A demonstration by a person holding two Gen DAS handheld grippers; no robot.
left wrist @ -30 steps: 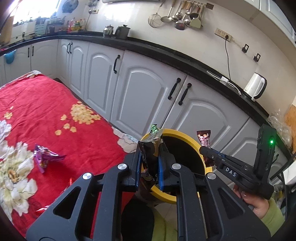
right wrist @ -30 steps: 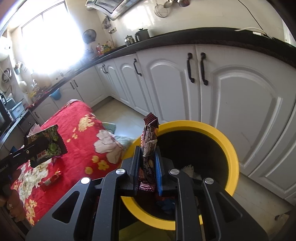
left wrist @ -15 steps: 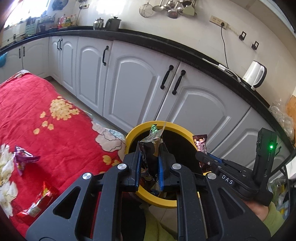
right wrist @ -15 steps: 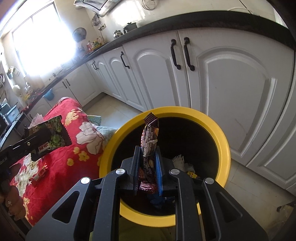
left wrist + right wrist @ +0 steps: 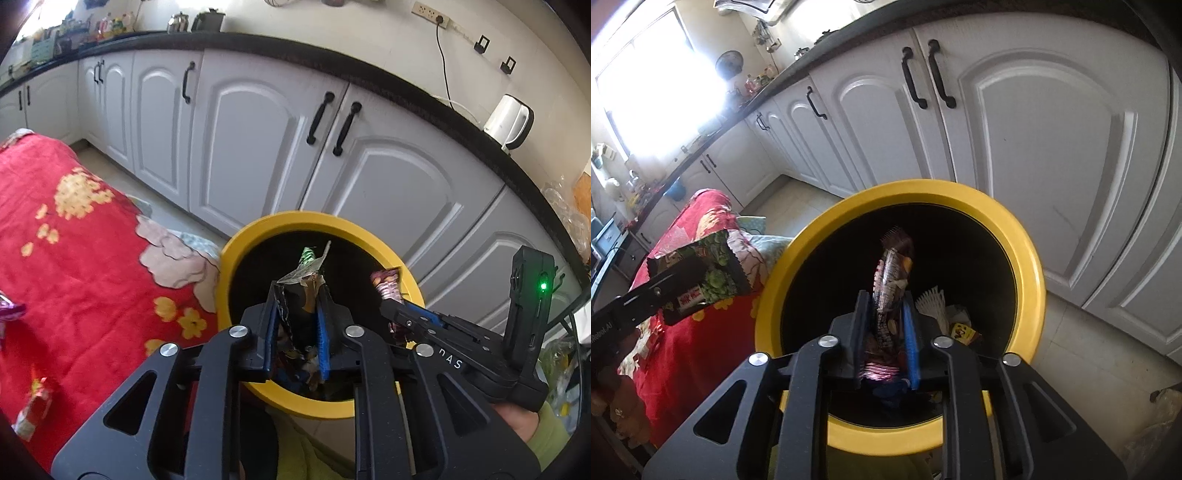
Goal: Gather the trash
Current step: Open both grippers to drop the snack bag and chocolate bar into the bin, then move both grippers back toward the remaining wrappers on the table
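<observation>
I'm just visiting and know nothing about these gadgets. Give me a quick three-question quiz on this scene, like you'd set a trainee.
1. True or false: the bin has a blue rim.
2. What lies on the red cloth: A) a wrapper B) a spoon C) a cup?
3. Fill in: the white kettle stands on the ____.
Key: 1 false, it is yellow. 2 A. 3 counter.
</observation>
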